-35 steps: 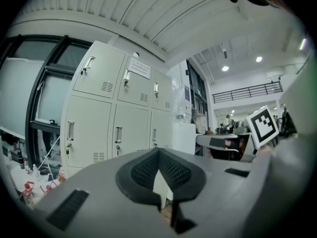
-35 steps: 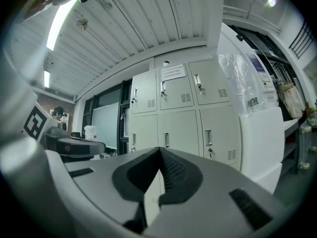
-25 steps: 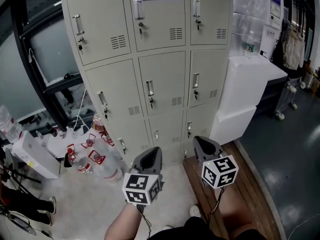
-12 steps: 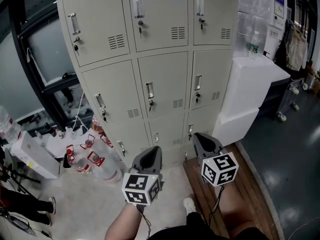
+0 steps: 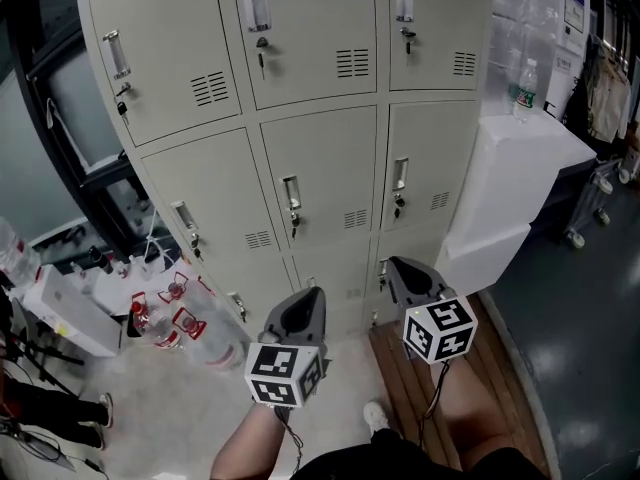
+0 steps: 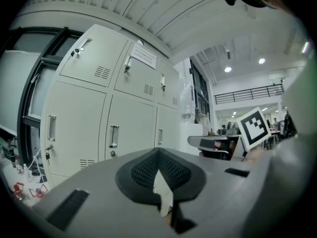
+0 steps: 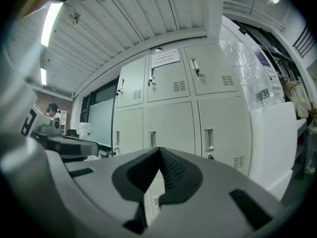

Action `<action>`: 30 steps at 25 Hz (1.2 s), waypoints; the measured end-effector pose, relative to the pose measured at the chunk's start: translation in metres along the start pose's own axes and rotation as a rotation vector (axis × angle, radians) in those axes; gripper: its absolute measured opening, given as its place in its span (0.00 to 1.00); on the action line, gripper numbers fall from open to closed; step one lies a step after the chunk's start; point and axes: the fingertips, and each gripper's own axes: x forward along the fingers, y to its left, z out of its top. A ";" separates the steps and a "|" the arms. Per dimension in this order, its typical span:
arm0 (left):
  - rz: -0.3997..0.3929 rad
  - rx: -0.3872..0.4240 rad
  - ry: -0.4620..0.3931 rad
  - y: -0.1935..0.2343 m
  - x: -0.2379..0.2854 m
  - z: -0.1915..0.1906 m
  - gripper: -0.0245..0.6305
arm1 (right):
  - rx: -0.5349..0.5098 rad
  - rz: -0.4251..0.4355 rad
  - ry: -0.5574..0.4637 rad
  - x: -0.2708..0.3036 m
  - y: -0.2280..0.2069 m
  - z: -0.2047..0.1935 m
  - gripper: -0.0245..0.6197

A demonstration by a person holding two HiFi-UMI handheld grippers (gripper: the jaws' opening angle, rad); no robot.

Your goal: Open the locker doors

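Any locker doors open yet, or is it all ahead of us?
Done: nothing. Every door of the locker that is in view is shut. In hand: the left gripper and the right gripper are held in front of the lower doors. Both are shut and empty, and neither touches a handle. Left: all the doors, starting with a grip on a handle such as the middle one.

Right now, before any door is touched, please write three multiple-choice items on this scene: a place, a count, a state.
1. Where does the green-label bottle stand? A on the floor; B on the white box beside the locker; C inside a compartment.
2. How many columns has the locker? A two; B three; C five.
3. The locker doors are: A all shut; B one open; C all open.
Key: 1 B, it stands on the box's top; 2 B, each row shows three doors; 3 A, every door lies flush.
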 end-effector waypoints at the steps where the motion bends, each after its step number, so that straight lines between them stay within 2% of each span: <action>1: 0.002 0.001 0.000 0.001 0.009 0.001 0.04 | 0.000 0.003 -0.002 0.007 -0.007 0.001 0.04; 18: 0.008 -0.010 -0.008 0.002 0.148 0.009 0.04 | -0.022 0.049 -0.024 0.095 -0.114 0.006 0.05; 21: 0.010 -0.010 -0.010 0.001 0.166 0.011 0.04 | -0.021 0.059 -0.024 0.108 -0.130 0.006 0.08; 30: 0.037 -0.015 -0.005 0.006 0.204 0.008 0.04 | -0.012 0.048 -0.011 0.150 -0.171 -0.005 0.26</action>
